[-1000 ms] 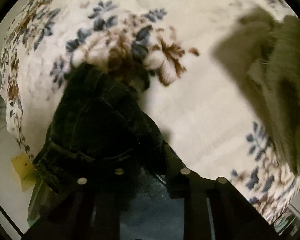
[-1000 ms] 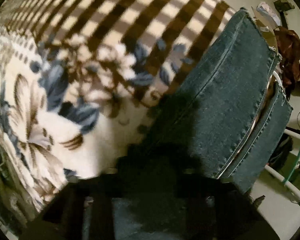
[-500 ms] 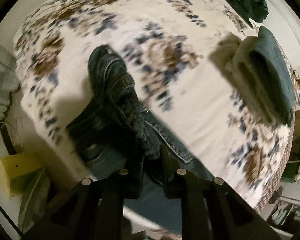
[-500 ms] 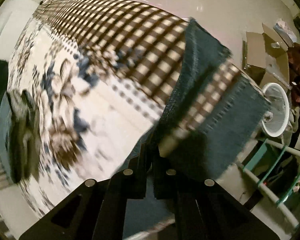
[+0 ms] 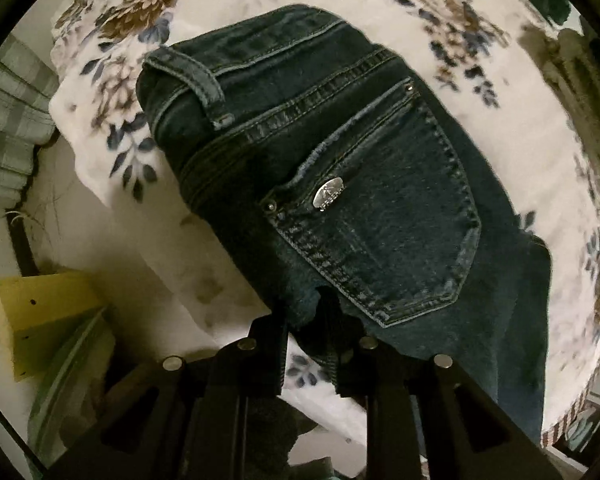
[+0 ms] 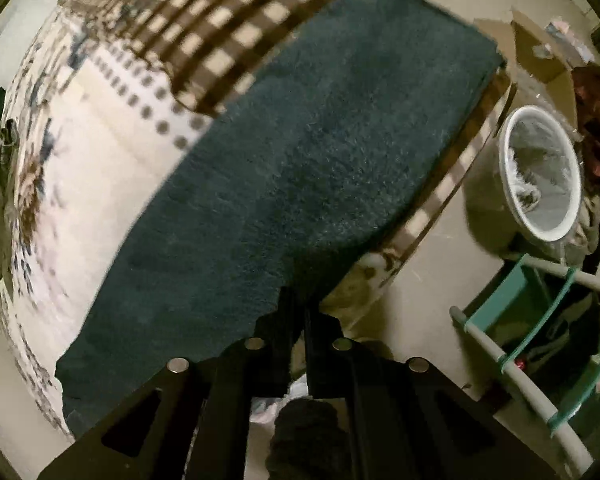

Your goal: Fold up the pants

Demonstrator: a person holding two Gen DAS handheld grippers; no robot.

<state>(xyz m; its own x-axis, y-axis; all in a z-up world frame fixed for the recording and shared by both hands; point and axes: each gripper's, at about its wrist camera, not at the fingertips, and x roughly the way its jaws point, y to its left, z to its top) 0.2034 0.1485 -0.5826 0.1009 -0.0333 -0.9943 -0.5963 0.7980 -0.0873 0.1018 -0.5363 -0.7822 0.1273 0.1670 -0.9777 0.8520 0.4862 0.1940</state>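
The jaws of the left gripper (image 5: 304, 312) are pinching a fold of dark denim at the lower edge of the pants (image 5: 340, 184), just below the back pocket (image 5: 384, 216); the jaws of the right gripper (image 6: 298, 312) are pressed together on the near edge of a pant leg (image 6: 300, 168). Two grippers, then, and one pair of pants between them. In the left wrist view the pants show their seat side: one back pocket with pale contrast stitching, two small rivets at its upper corners and one oval metal tag (image 5: 329, 197), one belt loop (image 5: 196, 84) on the waistband, and a yoke seam running between. The waist end reaches toward the near-left edge of the bed (image 5: 520, 148), whose cover is cream with blue and brown flowers. In the right wrist view the leg is a broad, flat band of blue-green denim, blurred, running from the near left up to a straight hem at the upper right, where it lies over the brown-checked border of the bed cover and reaches its edge. To the left of the leg the cover lies bare. Beyond the bed's edge on the right stand one white bucket (image 6: 540, 176) and a grey and green rack (image 6: 516, 344) on the floor; past the left gripper's side sits one yellow block (image 5: 40, 312) beside the bed. Other folded clothes (image 5: 580, 80) lie at the far right of the bed, well apart from the pants.
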